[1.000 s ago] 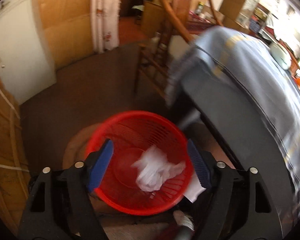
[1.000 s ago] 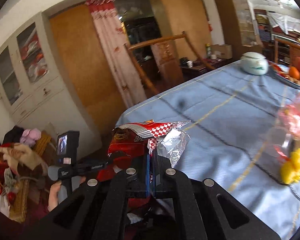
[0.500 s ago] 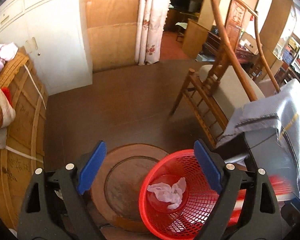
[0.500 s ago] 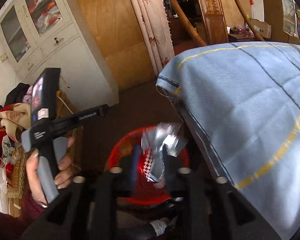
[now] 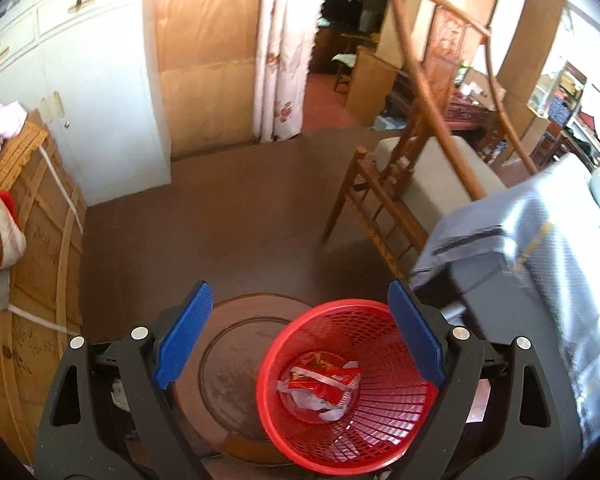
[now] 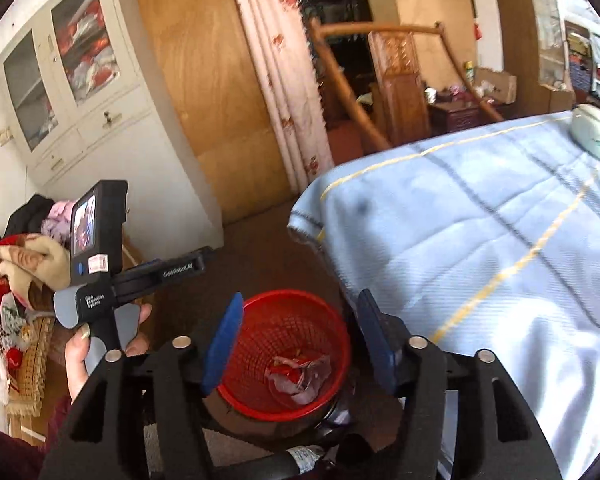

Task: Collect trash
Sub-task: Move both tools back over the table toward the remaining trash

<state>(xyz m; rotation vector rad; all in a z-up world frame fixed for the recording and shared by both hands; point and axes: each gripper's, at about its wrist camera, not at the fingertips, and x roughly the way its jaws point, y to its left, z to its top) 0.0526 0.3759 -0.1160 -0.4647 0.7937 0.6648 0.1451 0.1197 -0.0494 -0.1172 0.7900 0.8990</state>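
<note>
Red mesh plastic forms the waste basket (image 5: 380, 432), which is seen standing on a round wooden disc (image 5: 228, 360) on the brown floor, just beside the corner of the table draped in a blue cloth (image 6: 480, 240). A red and white snack wrapper (image 5: 324, 380) is seen lying at the basket bottom on crumpled white paper (image 5: 312, 402); the same wrapper (image 6: 300, 372) is visible in the right wrist view. The left gripper (image 5: 300, 340) is held above the basket with its jaws spread wide and nothing between them. The right gripper (image 6: 300, 340) is likewise released, its blue pads (image 6: 224, 340) apart and empty. A wooden chair (image 5: 412, 184) is noted beyond the basket.
</note>
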